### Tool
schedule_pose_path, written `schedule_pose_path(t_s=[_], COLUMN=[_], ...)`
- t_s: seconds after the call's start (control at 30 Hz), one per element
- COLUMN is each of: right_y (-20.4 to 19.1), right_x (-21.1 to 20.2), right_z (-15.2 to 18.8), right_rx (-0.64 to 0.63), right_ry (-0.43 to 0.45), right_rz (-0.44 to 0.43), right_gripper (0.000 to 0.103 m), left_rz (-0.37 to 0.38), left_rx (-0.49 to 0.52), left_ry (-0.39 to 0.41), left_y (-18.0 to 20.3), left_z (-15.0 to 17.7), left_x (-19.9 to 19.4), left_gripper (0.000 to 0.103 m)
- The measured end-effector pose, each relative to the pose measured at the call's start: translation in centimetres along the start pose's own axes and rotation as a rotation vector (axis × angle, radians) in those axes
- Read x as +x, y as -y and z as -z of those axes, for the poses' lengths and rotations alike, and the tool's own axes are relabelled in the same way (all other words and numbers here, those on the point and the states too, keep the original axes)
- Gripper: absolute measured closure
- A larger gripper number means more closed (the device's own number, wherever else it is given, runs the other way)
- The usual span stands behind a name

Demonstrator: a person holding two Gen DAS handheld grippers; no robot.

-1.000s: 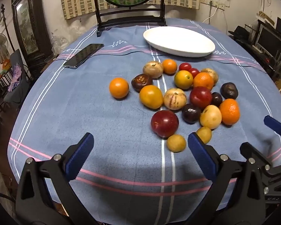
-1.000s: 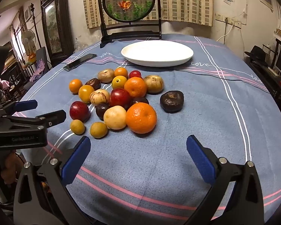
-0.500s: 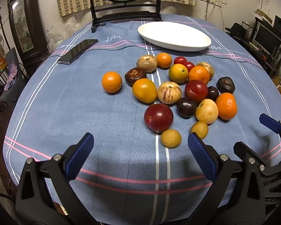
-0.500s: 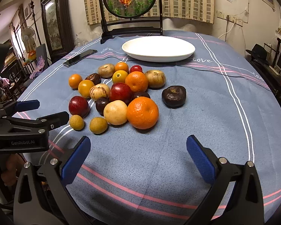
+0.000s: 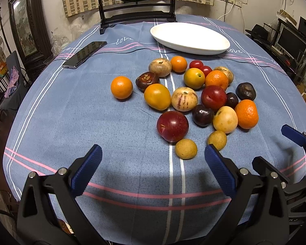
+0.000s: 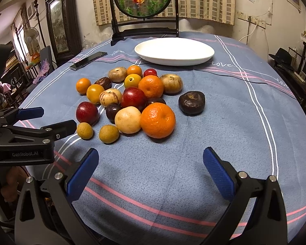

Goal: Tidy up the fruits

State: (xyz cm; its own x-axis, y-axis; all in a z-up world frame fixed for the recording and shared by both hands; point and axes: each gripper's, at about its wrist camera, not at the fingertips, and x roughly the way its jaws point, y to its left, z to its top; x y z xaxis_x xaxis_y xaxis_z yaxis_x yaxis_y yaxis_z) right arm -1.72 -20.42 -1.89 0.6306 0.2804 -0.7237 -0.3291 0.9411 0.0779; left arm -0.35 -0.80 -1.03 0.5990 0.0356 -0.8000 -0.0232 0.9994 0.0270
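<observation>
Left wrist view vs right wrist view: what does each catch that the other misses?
Only the left wrist view: the right gripper from the side, and both cherry tomatoes. Only the right wrist view: the left gripper from the side, a standing fan, and one tomato hidden. Both: white plate, phone, fruit pile on the blue tablecloth, both grippers open.

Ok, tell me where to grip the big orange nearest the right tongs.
Grip the big orange across its widest middle, coming from its open near-right side with the right tongs. A pale round fruit presses its left flank, so angle one pad into the front of that seam, probably.
</observation>
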Motion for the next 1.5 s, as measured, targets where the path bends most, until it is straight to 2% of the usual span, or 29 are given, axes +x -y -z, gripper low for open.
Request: schedule_pose_path(t_s=[0.83, 1.5], right_y=[-0.5, -1.1], right_x=[0.0, -1.3], right_z=[0.3, 0.9], right_rx=[-0.010, -0.021], right_ry=[-0.013, -0.002], right_rz=[-0.003, -0.003], right_gripper=[0.001, 0.001], left_rz=[0.005, 0.007], left_rx=[0.002, 0.009], left_ry=[-0.007, 0.015], left_y=[0.3, 0.4], left_z=[0.3, 1.2], left_x=[0.1, -1.4], left_gripper=[0.002, 0.002])
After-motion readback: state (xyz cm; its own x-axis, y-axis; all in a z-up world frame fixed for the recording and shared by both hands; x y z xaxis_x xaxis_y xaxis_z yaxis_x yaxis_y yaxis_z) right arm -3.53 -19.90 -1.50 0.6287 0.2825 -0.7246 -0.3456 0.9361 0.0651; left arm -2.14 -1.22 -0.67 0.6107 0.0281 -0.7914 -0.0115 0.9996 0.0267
